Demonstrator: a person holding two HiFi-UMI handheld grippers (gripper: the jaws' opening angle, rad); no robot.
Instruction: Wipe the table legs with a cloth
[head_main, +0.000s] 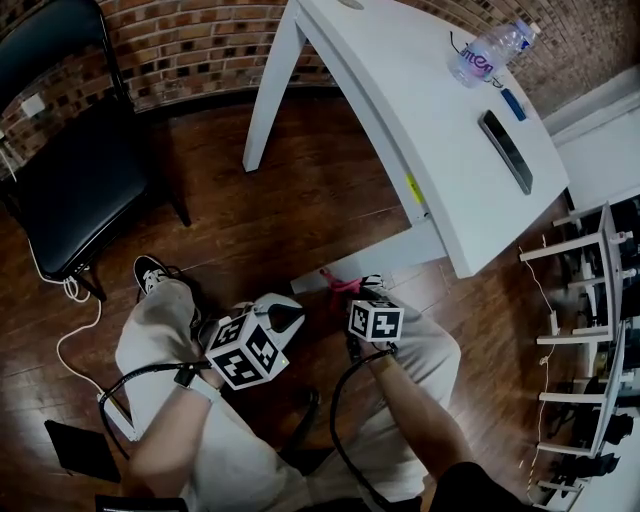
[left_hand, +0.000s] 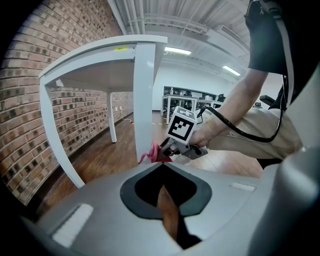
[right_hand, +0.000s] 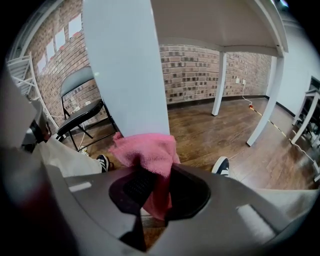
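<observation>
Right gripper (right_hand: 150, 187): jaws clamped on pink cloth (right_hand: 147, 152). White table leg (right_hand: 127, 75) directly ahead, upright, cloth at its foot. Left gripper (left_hand: 167, 195): jaws nearly together, empty, farther off.

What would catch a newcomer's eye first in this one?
The pink cloth, clamped in the right gripper, sits low at the white table leg, near the wooden floor. Above, on the white table top, a clear plastic bottle lies on its side.
</observation>
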